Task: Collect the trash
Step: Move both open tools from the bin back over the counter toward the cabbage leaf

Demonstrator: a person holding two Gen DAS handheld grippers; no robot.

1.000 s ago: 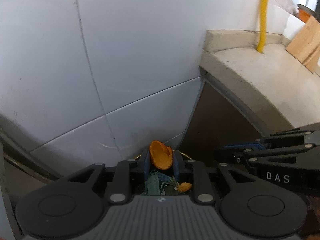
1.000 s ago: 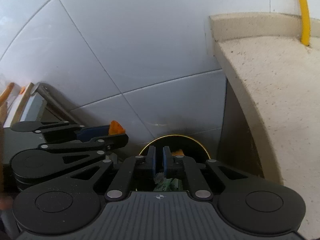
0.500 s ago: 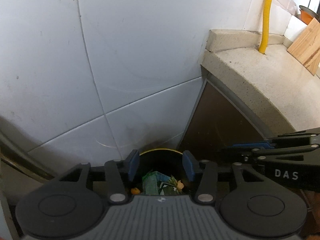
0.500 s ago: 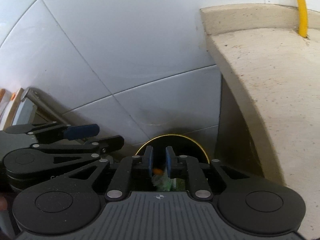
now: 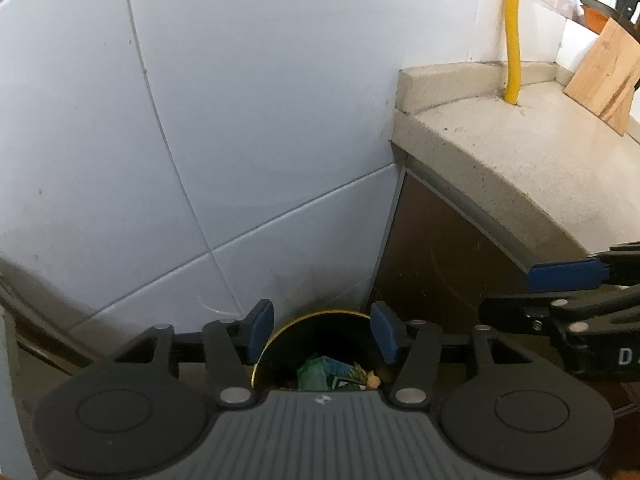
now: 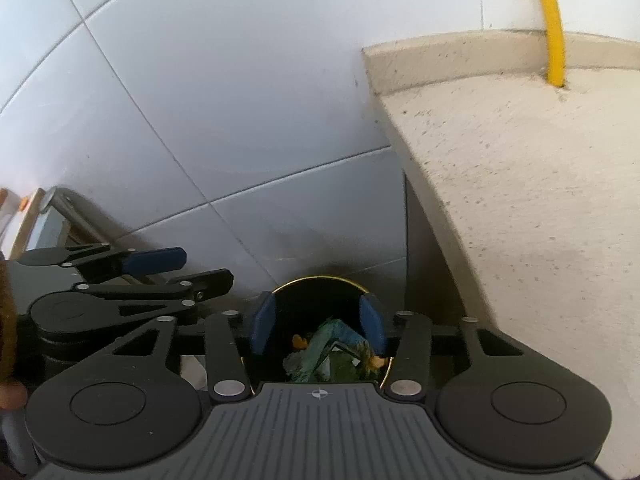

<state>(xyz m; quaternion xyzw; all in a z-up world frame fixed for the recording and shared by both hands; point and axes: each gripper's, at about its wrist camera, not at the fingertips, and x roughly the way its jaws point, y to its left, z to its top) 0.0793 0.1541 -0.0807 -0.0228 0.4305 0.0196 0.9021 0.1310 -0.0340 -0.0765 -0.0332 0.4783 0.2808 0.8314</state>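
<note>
Tiles of pale grey cover the wall [image 5: 240, 120] at left, and below it the left hand-held gripper [image 5: 322, 334] hovers with jaws opening and nothing between its blue pads. Under both stands the round dark bin with a gold rim [image 6: 320, 280], holding green crumpled wrappers [image 6: 328, 352] and orange peel scraps [image 6: 299, 341]. Rightward, the right hand-held gripper [image 6: 318, 322] is likewise opening and empty, beside the speckled beige stone table [image 6: 520, 200] with a yellow pipe [image 6: 552, 20].
</note>
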